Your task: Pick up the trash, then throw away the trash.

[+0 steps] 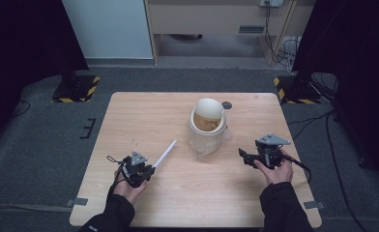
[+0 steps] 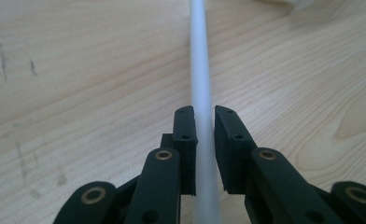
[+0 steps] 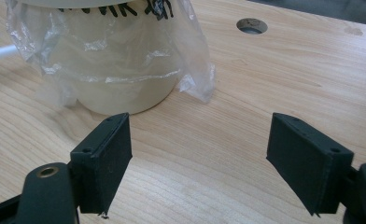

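A thin white stick [image 1: 164, 153] lies slanted on the wooden table [image 1: 144, 111], left of centre. My left gripper [image 1: 152, 168] holds its near end; in the left gripper view the two black jaws press on either side of the stick [image 2: 200, 60], which runs straight away from my left gripper [image 2: 204, 114]. A cream tub [image 1: 207, 126] wrapped in a clear plastic bag stands at the table's middle, its top open and brownish inside. My right gripper [image 1: 242, 155] rests to the tub's right, pointing left. It stands open and empty [image 3: 202, 135] a short way from the tub [image 3: 125, 88].
A round hole [image 1: 226, 105] sits in the tabletop just behind the tub, also seen in the right gripper view [image 3: 251, 25]. The loose bag [image 3: 197, 70] spreads past the tub's base. Dark stands with striped bases [image 1: 75, 89] flank the table's far corners.
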{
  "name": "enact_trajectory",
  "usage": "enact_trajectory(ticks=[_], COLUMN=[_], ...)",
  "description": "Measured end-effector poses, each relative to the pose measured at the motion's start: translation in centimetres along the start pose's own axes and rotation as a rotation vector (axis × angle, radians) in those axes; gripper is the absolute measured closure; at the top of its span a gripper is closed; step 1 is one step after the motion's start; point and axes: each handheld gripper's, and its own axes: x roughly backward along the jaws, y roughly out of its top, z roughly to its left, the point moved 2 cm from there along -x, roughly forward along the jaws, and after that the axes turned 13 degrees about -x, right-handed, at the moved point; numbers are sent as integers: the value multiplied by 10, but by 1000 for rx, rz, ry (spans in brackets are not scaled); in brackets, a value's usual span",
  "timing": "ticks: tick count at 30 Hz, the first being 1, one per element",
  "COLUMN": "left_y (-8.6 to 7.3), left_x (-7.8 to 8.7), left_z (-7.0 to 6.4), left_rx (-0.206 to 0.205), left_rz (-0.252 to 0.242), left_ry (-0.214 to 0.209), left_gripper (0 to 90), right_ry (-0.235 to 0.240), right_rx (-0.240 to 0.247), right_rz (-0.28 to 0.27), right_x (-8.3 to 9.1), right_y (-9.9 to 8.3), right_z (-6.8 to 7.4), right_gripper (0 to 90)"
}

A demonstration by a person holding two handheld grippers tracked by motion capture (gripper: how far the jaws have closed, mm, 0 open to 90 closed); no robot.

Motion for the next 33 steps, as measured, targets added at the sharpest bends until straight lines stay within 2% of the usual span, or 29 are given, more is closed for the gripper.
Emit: enact_trajectory(ticks=[1,2,3,4,5,6,9,10,11,12,13,15,16,17,18,22,25,33], left_y=[5,5,9,11,12,12,17,17,21,21,25,28,28,31,31,38,42,55], left_x=[6,6,13,17,21,21,33,33,41,41,49,56,56,62,62,73,78,83], left_z=[0,0,0,0,-1,-1,-2,-2,-3,-3,-4,-5,-5,-7,-7,-11,-16,-27], left_rx=[2,2,-3,-8,-10,-10,-11,-11,-14,-14,-22,-28,-28,-32,-32,-45,-57,-83], left_rz=[-54,-54,-109,-137,-157,-157,-235,-235,-285,-285,-328,-365,-365,-398,-398,-457,-486,-537], left_ry=[7,7,17,24,27,27,43,43,56,56,68,76,76,80,80,81,74,51], left_gripper=[790,790,790,790,790,790,790,790,790,790,790,790,790,790,790,790,790,790], right_ry=[4,4,7,7,9,9,21,21,33,39,46,53,57,62,69,82,105,145], right_rx=[-1,-1,-2,-1,-5,-5,-4,-4,-13,-17,-20,-19,-20,-23,-30,-34,-43,-58], right_rz=[-2,-2,-7,-8,-13,-13,-33,-33,-33,-38,-47,-56,-66,-75,-83,-113,-158,-215], right_x=[0,0,1,1,2,2,4,4,6,7,8,10,12,13,15,20,28,46], right_y=[0,0,1,1,2,2,5,5,6,7,8,10,12,13,14,21,29,47], right_z=[0,0,0,0,1,1,2,2,4,4,6,7,7,9,9,11,15,16], right_gripper=[219,219,219,219,219,219,219,219,234,235,236,239,239,239,239,239,239,243])
